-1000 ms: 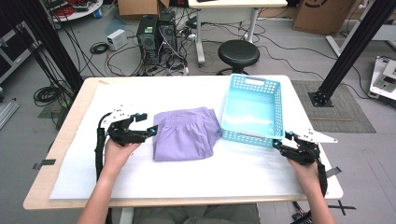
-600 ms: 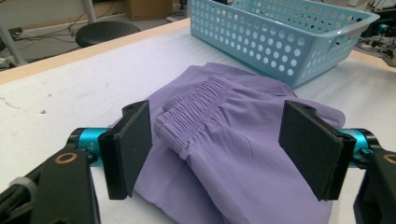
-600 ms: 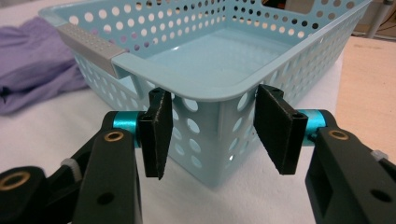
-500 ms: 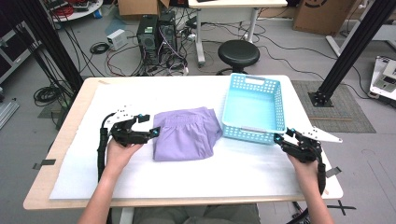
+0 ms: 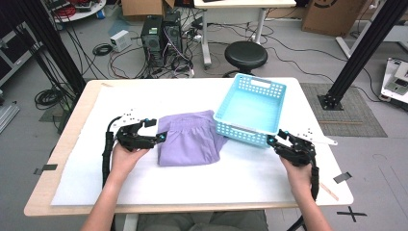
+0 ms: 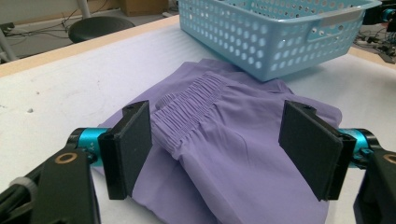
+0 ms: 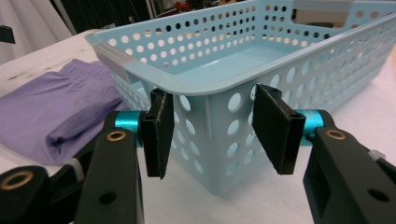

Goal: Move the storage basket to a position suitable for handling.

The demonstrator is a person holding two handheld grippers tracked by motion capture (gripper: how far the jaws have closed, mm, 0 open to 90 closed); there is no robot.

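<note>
1. Looking down from the high view, the folded purple shorts [image 5: 188, 139] lie just left of the blue basket [image 5: 250, 108], touching its near left corner, both on the white table [image 5: 144, 183]. The left gripper [image 5: 155, 133] sits at the far side of the shorts from the basket; the right gripper [image 5: 275, 139] is at the basket's near right corner.
2. In the left gripper view, the jaws stand wide and bare over the shorts [image 6: 233, 144], basket [image 6: 271, 32] just beyond. The cloth looks light, soft and floppy (best pinched at the thick elastic waistband or a folded edge).
3. In the right gripper view, the jaws, just closing, are half open before the basket's corner wall [image 7: 219, 112], not pressing it. The basket looks stiff and light; its rim suits a grip.
</note>
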